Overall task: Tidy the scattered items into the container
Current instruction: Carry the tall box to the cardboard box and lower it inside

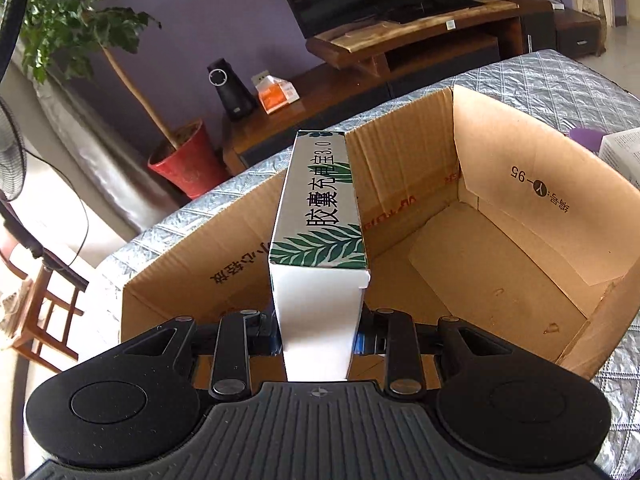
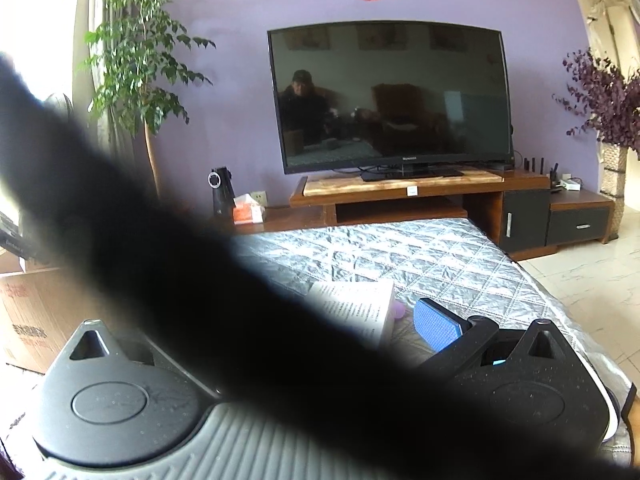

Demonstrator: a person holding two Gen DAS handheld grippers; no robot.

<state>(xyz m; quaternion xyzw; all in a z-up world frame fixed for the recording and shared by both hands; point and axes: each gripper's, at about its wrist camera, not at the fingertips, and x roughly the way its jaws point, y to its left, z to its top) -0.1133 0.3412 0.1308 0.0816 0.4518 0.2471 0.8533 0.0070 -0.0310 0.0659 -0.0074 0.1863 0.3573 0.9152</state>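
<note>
My left gripper (image 1: pixel 318 340) is shut on a long white box with green leaf print (image 1: pixel 320 216) and holds it over the open cardboard box (image 1: pixel 520 184), which looks empty inside. In the right wrist view a dark blurred band crosses the frame and hides the left finger. The right gripper (image 2: pixel 340 332) looks open, with its blue-padded right finger (image 2: pixel 436 330) showing. A white printed box (image 2: pixel 360 306) and a small purple item (image 2: pixel 400 312) lie on the quilted table just ahead of it. The cardboard box's side (image 2: pixel 36 312) shows at far left.
The silver quilted cover (image 2: pixel 400 256) spans the table. Beyond it stand a wooden TV stand (image 2: pixel 400 196) with a TV, a black speaker (image 1: pixel 228 88), an orange tissue box (image 1: pixel 276 92) and a red plant pot (image 1: pixel 188 160). A fan (image 1: pixel 10 160) stands left.
</note>
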